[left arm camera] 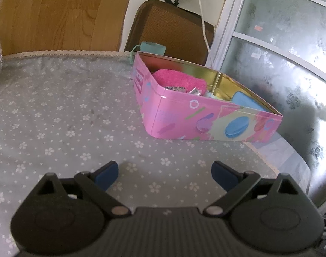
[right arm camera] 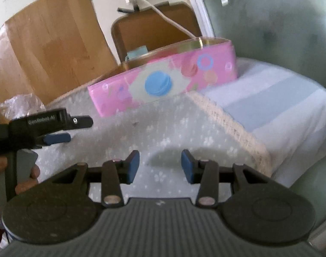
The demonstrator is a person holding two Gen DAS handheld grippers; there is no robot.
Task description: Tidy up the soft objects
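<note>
My left tongs (left arm camera: 165, 172) hang released over the flowered worktop (left arm camera: 55, 111), and my right tongs (right arm camera: 160, 166) are parted too, nothing between them. The pink tin (left arm camera: 206, 115) sits at the far right edge. A pink fuzzy cloth (left arm camera: 178, 79) lies inside it.

1 pink tin (left arm camera: 208, 115), 1 pink towel (left arm camera: 180, 80), 1 teal cup (left arm camera: 153, 47), 2 grippers.

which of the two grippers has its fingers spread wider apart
The left gripper: its blue pads stand far apart over the flowered tablecloth. The right gripper shows a narrower gap. Neither holds anything.
</note>
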